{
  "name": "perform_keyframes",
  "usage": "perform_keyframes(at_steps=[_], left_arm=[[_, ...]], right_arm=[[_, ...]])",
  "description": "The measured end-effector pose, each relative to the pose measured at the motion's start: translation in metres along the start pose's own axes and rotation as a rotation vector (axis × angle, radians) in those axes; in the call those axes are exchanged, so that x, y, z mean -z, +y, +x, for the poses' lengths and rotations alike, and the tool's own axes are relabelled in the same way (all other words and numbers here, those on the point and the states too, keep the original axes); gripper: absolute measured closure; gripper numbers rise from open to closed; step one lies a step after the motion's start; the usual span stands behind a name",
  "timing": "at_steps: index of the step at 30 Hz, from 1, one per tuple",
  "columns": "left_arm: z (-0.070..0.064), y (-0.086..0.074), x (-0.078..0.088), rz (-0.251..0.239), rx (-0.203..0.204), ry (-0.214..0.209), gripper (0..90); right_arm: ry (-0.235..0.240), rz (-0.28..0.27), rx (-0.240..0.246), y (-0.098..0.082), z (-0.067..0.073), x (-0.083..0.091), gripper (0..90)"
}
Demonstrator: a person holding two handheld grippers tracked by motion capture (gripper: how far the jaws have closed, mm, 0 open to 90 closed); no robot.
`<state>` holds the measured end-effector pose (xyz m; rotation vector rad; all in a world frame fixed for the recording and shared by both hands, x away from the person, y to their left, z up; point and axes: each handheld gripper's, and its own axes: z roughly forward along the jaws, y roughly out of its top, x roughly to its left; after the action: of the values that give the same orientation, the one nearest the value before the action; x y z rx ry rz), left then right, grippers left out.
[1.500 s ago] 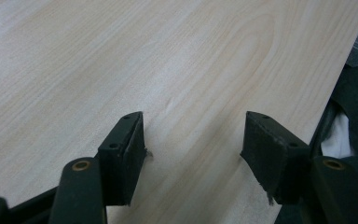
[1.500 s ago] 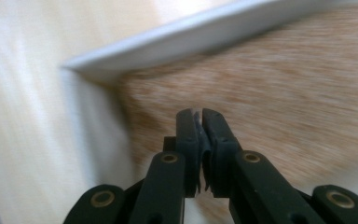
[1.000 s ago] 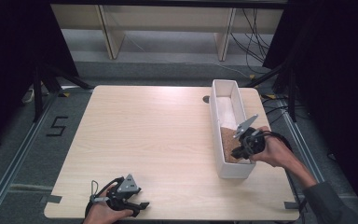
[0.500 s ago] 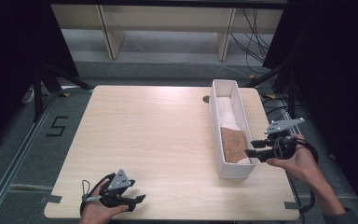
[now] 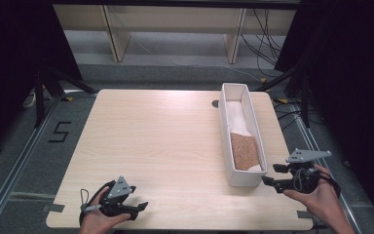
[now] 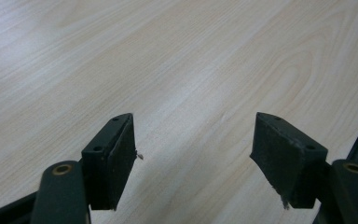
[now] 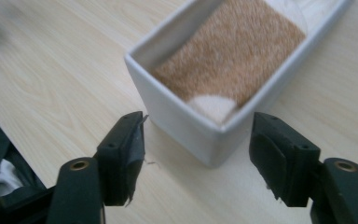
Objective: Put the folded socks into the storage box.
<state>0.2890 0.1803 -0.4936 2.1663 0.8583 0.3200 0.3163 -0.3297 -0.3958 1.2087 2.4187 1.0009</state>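
Right hand-held gripper (image 5: pixel 271 174) — now off bin (image 5: pixel 226 127) edge

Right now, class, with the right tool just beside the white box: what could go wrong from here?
1. The right tool sits open close to the near corner of the white box; a careless move could knock it.
2. The box stands near the table edge, so a push might slide it off.
3. The brown cloth lies loose inside and could snag.

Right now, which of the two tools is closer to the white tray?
The right tool, open beside the white tray's near end; the left tool sits across the table.
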Motion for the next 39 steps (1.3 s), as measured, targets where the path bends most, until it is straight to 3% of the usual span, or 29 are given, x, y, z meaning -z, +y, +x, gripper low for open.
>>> perform_keyframes(at_steps=[2, 3, 4, 5, 6, 7, 8, 9, 12, 13, 14, 15, 16, 17, 20, 22, 24, 26, 28, 29, 30, 31, 32, 33, 35, 37, 39], left_arm=[[0.001, 0.000, 0.002, 0.010, -0.011, 0.004, 29.1], [0.001, -0.001, 0.001, -0.002, -0.004, 0.002, 29.0], [0.001, -0.001, 0.001, -0.001, -0.005, 0.002, 29.0], [0.001, -0.001, 0.000, -0.008, -0.005, 0.009, 29.0], [0.001, -0.001, 0.001, 0.000, -0.003, 0.012, 29.0], [0.001, -0.001, 0.002, 0.006, -0.007, 0.005, 29.0], [0.001, -0.001, 0.000, -0.007, 0.009, 0.004, 29.0], [0.001, -0.001, 0.001, -0.004, 0.009, 0.007, 29.0], [0.002, -0.002, 0.002, 0.006, -0.003, 0.008, 28.9], [0.001, -0.002, 0.001, -0.011, 0.012, 0.007, 28.9], [0.001, -0.003, 0.001, -0.014, 0.013, 0.008, 28.9], [0.000, -0.003, 0.001, -0.013, 0.015, 0.008, 28.9], [0.001, -0.003, 0.002, -0.005, 0.005, 0.007, 28.9], [0.002, -0.003, 0.003, 0.002, -0.004, 0.006, 28.9], [0.002, -0.004, 0.003, -0.004, -0.003, 0.011, 28.9], [0.001, -0.005, 0.003, -0.009, 0.003, 0.007, 28.9], [0.000, -0.006, 0.003, -0.005, 0.001, 0.005, 28.7], [0.000, -0.007, 0.002, -0.004, 0.001, 0.007, 28.4], [0.000, -0.007, 0.002, -0.003, -0.001, 0.002, 27.9], [-0.001, -0.007, 0.002, -0.003, -0.001, 0.004, 28.0], [-0.001, -0.007, 0.002, -0.004, -0.002, 0.004, 27.9], [-0.001, -0.007, 0.002, -0.003, 0.001, 0.004, 28.0], [0.000, -0.007, 0.002, -0.005, -0.003, 0.002, 27.9], [-0.001, -0.007, 0.002, -0.004, 0.002, 0.001, 27.9], [0.000, -0.007, 0.002, -0.001, -0.002, 0.003, 27.9], [-0.001, -0.008, 0.001, -0.005, 0.004, 0.002, 27.9], [0.000, -0.008, 0.001, 0.009, -0.015, 0.003, 27.9]], right_arm=[[-0.003, 0.026, -0.023, -0.009, 0.003, 0.000, 32.3], [-0.002, 0.017, -0.009, -0.014, 0.002, -0.003, 32.2], [-0.001, -0.009, -0.032, -0.018, 0.005, -0.006, 32.1], [0.001, 0.025, -0.038, -0.021, 0.005, -0.005, 31.2], [-0.006, 0.010, -0.030, -0.026, 0.006, -0.009, 30.2], [0.001, 0.043, -0.047, -0.029, 0.008, -0.009, 30.2], [0.003, 0.026, -0.057, -0.033, 0.009, -0.014, 30.1], [0.002, 0.048, -0.039, -0.035, 0.008, -0.016, 30.0], [0.007, 0.066, -0.058, -0.043, 0.009, -0.029, 28.7], [0.005, 0.070, -0.050, -0.044, 0.009, -0.032, 28.7], [-0.001, 0.051, -0.028, -0.047, 0.008, -0.037, 28.7], [-0.003, 0.067, -0.063, -0.048, 0.012, -0.039, 28.7], [-0.001, 0.067, -0.067, -0.049, 0.014, -0.042, 28.6], [-0.002, 0.061, -0.025, -0.050, 0.012, -0.044, 28.7], [-0.005, 0.066, -0.067, -0.053, 0.017, -0.050, 28.5], [-0.005, 0.054, -0.041, -0.055, 0.017, -0.056, 28.3], [0.007, 0.089, -0.040, -0.055, 0.018, -0.056, 27.7], [-0.009, 0.071, -0.026, -0.058, 0.019, -0.059, 27.1], [0.002, 0.071, -0.037, -0.061, 0.020, -0.060, 25.6], [0.007, 0.092, -0.068, -0.061, 0.023, -0.059, 25.4], [0.004, 0.053, -0.052, -0.064, 0.023, -0.063, 25.3], [0.009, 0.083, -0.027, -0.064, 0.021, -0.061, 24.9], [0.017, 0.087, -0.048, -0.065, 0.024, -0.061, 24.6], [0.010, 0.077, -0.026, -0.066, 0.023, -0.062, 24.5], [0.014, 0.105, -0.047, -0.067, 0.026, -0.060, 24.3], [0.012, 0.085, -0.017, -0.068, 0.025, -0.061, 24.3], [0.009, 0.096, -0.035, -0.068, 0.027, -0.061, 24.3]])
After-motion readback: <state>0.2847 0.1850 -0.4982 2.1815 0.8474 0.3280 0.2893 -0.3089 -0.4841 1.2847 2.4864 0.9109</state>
